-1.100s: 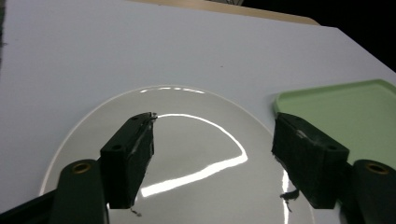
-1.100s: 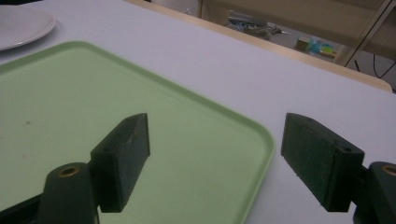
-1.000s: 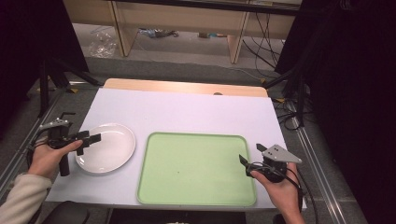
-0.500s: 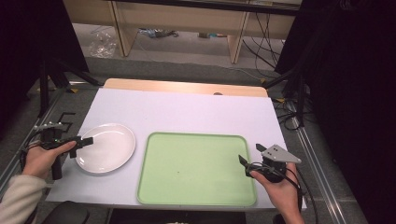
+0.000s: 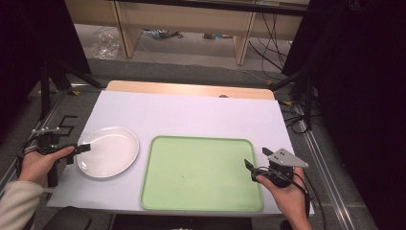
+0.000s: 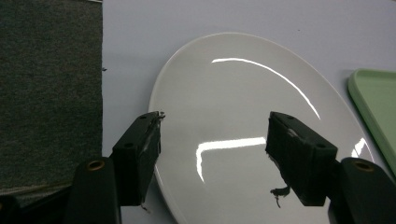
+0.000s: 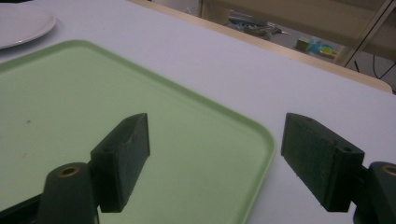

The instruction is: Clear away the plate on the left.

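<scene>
The left claw [image 5: 82, 148] was held low at the left, its jaws spread wide apart and pointing to the right, gripped by the left hand [image 5: 40, 163] with a pale sleeve behind it. The right claw [image 5: 256, 158] sat at the lower right in the right hand [image 5: 283, 194], jaws likewise apart, angled up and leftward.

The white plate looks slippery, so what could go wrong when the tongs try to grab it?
The white plate is glossy and lies flat, so the open left tongs, straddling its near rim, may slip off. It also sits near the table's left edge, so a nudge might push it off. Lifted carelessly, it could knock the green tray.
</scene>
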Action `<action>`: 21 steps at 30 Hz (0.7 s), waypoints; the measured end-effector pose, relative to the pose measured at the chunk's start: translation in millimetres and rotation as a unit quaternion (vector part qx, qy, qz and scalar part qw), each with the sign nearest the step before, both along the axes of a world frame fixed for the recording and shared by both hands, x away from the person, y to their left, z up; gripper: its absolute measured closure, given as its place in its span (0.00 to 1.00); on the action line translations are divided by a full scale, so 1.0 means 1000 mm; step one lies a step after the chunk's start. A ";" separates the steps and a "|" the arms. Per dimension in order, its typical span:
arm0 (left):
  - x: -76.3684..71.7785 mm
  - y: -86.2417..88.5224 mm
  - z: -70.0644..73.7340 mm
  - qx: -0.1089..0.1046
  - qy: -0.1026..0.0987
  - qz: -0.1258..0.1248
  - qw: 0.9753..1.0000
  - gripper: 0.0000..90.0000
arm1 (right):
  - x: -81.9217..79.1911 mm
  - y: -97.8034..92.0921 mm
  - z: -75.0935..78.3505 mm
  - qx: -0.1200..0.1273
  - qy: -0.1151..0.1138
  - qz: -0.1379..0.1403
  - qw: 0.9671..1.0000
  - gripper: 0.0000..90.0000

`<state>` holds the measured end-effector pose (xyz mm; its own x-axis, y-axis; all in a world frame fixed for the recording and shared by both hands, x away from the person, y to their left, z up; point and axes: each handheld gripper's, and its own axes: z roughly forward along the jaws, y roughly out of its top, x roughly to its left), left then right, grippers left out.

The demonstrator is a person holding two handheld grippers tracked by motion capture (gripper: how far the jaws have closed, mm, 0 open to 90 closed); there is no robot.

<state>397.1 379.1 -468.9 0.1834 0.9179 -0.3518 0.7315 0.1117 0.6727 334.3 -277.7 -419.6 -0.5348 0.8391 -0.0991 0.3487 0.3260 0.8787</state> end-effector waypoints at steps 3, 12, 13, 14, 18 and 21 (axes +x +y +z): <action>-0.001 0.002 -0.001 0.004 0.009 0.005 1.000 0.39 | 0.000 0.000 0.000 0.000 -0.001 0.000 1.000 0.27; -0.002 0.006 -0.006 0.000 0.057 0.012 0.998 0.46 | 0.000 0.000 0.000 0.000 -0.001 -0.001 1.000 0.27; -0.003 0.007 -0.006 -0.002 0.066 0.016 0.998 0.48 | 0.000 0.000 0.000 0.000 -0.002 -0.001 1.000 0.27; -0.003 0.007 -0.007 -0.008 0.072 0.020 0.997 0.49 | 0.000 0.000 0.000 0.000 -0.002 -0.001 1.000 0.27; -0.003 0.007 -0.007 -0.023 0.088 0.034 0.995 0.54 | 0.000 0.001 0.000 0.000 -0.003 0.000 1.000 0.27; -0.003 0.008 -0.009 -0.032 0.101 0.041 0.994 0.57 | 0.000 0.001 0.000 -0.001 -0.003 0.000 1.000 0.27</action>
